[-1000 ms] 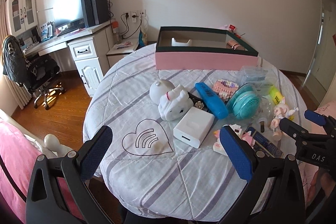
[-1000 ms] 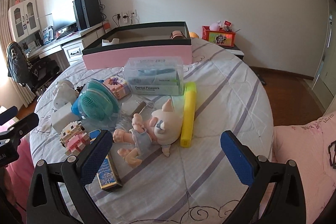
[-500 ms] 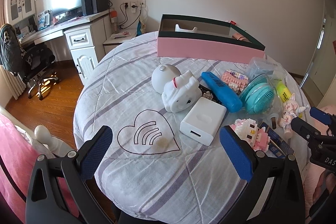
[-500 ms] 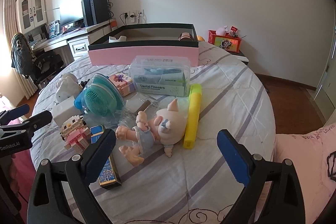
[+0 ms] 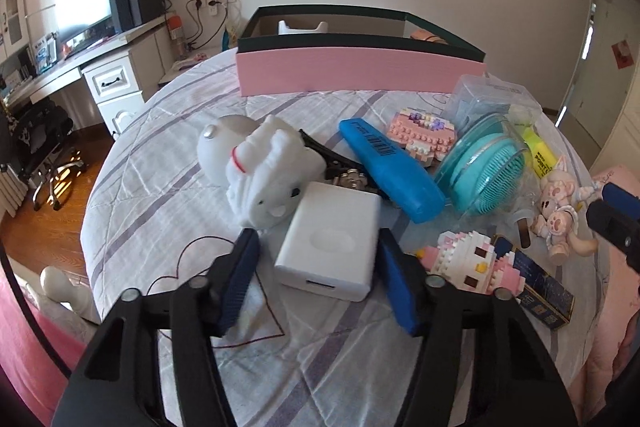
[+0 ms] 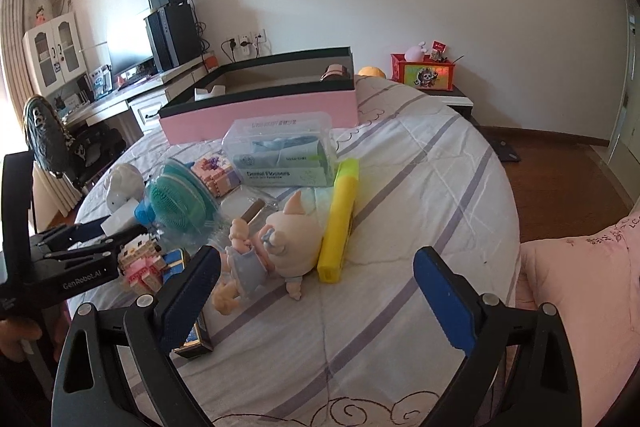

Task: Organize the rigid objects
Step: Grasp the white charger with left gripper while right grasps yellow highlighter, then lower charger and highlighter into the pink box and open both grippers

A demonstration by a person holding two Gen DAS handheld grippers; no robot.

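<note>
Both left tool [image 5: 316,255] jaws closing around white box [image 5: 330,241].

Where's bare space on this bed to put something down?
Bare quilt lies right of the yellow highlighter, out to the pink pillow, and left of the white cat figure around the heart outline. Between the highlighter and cat figure, up to the pink box, it is crowded.
</note>
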